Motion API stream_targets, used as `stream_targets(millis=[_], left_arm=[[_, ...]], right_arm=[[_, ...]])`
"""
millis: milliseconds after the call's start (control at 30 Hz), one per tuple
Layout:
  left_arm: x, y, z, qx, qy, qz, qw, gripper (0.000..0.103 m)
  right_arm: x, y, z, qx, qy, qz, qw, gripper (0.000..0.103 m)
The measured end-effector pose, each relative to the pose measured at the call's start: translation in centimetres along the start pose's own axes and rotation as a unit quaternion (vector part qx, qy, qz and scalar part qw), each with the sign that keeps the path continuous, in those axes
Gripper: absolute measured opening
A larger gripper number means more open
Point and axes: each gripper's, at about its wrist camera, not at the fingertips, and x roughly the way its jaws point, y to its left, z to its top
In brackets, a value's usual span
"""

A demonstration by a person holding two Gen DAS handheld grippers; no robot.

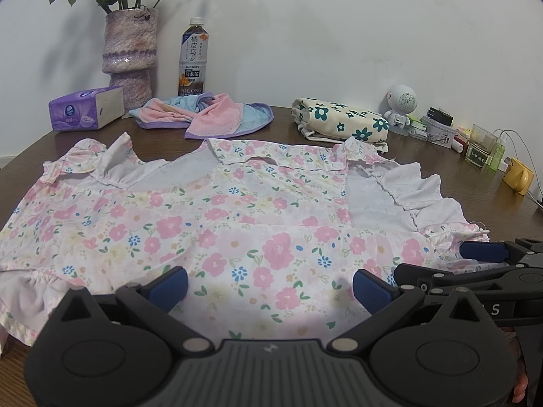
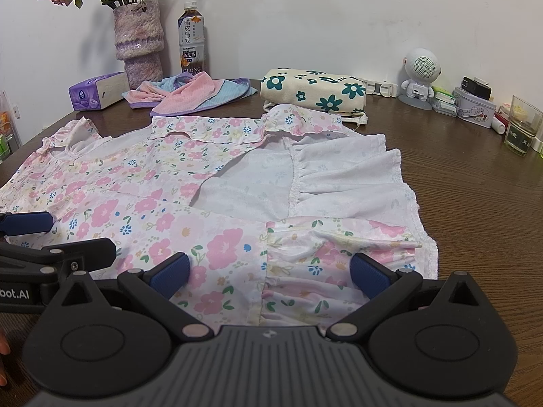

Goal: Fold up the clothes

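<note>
A floral dress (image 1: 217, 224) lies spread across the brown worktop (image 1: 475, 196), its right side folded inward to show white lining. The left gripper (image 1: 270, 286) hovers over the near hem with jaws wide apart; the right gripper (image 1: 475, 257) sits beside it.

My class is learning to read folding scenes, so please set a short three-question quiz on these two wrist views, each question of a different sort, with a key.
1. True or false: the floral dress already has a side turned over, showing its pale inside.
2. Which stands nearest the flower vase? A) tea bottle B) yellow mug C) white robot figure
3. Fill in: the fingers of the left gripper and right gripper are both ____.

Key: 1 true; 2 A; 3 open, held over the dress's near edge, gripping nothing.
</note>
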Motion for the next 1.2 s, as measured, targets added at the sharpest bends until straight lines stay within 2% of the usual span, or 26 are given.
stream_targets(millis=[1000, 1200], left_arm=[[0.25, -0.28, 0.02, 0.011, 0.004, 0.008, 0.9999, 0.103], [0.4, -0.62, 0.02, 0.031, 0.01, 0.013, 0.9994, 0.103]], right_arm=[[0.05, 0.01, -0.01, 0.0, 0.0, -0.001, 1.0, 0.102], [0.2, -0.15, 0.07, 0.002, 0.001, -0.001, 1.0, 0.102]])
